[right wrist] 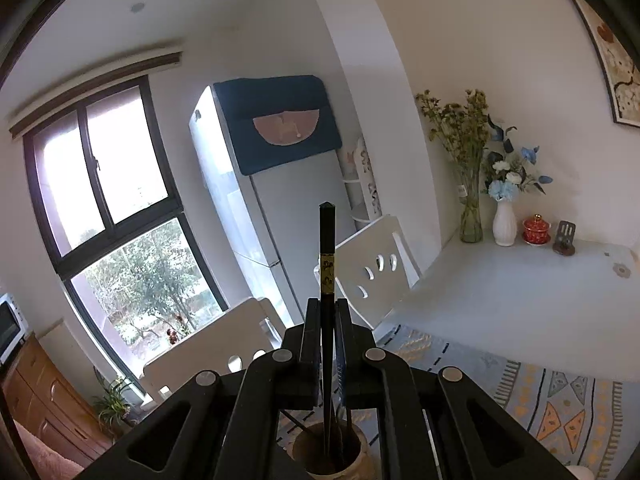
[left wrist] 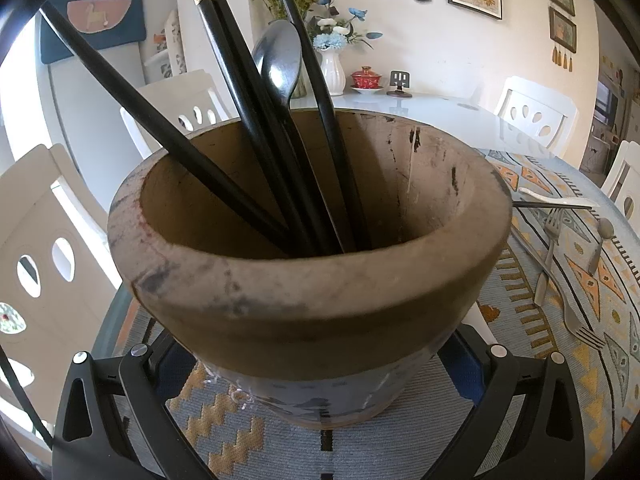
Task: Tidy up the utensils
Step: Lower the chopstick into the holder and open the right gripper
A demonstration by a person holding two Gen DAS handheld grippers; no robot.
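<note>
A brown round utensil holder (left wrist: pixel 312 292) fills the left wrist view, standing on a patterned cloth. My left gripper (left wrist: pixel 316 344) is shut on its lower body, one finger on each side. Inside lean several black chopsticks (left wrist: pixel 224 92) and a metal spoon (left wrist: pixel 280 60). In the right wrist view my right gripper (right wrist: pixel 328 308) is shut on a black chopstick with a gold band (right wrist: pixel 327 236). It stands upright, and its lower end reaches down into the holder (right wrist: pixel 328 456) below.
On the patterned cloth (left wrist: pixel 532 312) right of the holder lie two metal forks (left wrist: pixel 550 248), a wooden-headed spoon (left wrist: pixel 602 240), a white spoon (left wrist: pixel 560 200) and a loose chopstick (left wrist: pixel 552 206). White chairs (right wrist: pixel 372 272) ring the table. Vases (right wrist: pixel 504 220) and a red cup (right wrist: pixel 536 230) stand at the far edge.
</note>
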